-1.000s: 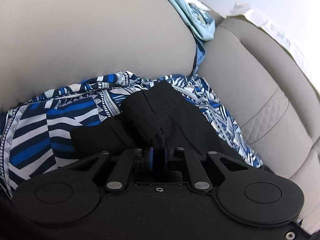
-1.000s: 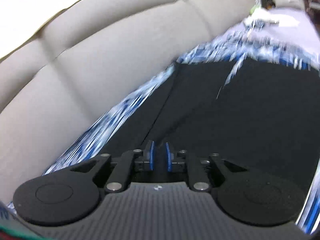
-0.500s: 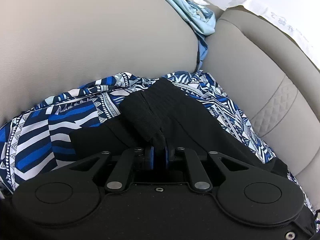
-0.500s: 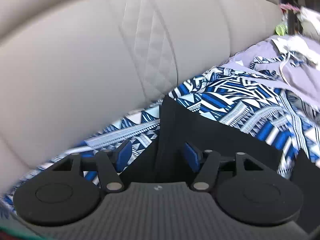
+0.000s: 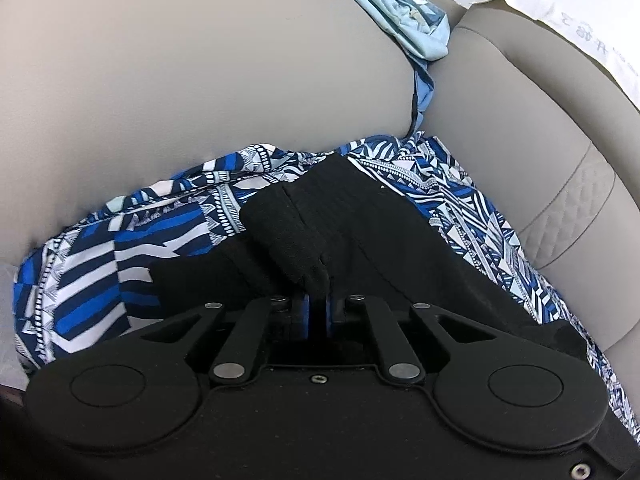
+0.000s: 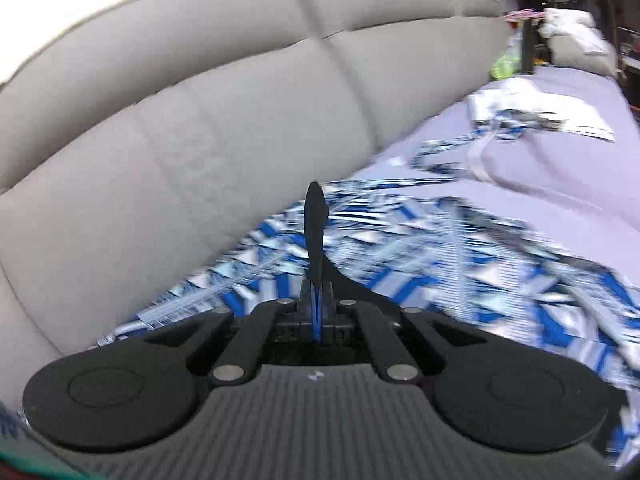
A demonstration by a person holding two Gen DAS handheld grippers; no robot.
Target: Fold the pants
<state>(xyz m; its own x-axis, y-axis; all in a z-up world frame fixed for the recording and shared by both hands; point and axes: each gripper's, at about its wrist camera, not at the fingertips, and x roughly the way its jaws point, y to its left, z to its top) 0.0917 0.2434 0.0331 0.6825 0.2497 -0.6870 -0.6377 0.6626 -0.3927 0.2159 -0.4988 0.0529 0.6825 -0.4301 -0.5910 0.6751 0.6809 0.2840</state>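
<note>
On the patterned cloth [image 5: 120,248], both grippers' fingers pinch ribbed black pants [image 5: 360,216].

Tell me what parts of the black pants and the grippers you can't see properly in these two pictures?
- Left wrist view: the left gripper body hides the near part of the black pants.
- Right wrist view: the right gripper pinches a thin black strip; its body hides the rest of the pants.
- Right wrist view: the patterned blue cloth is motion-blurred.
- Right wrist view: far-end clutter is too small to name.
</note>
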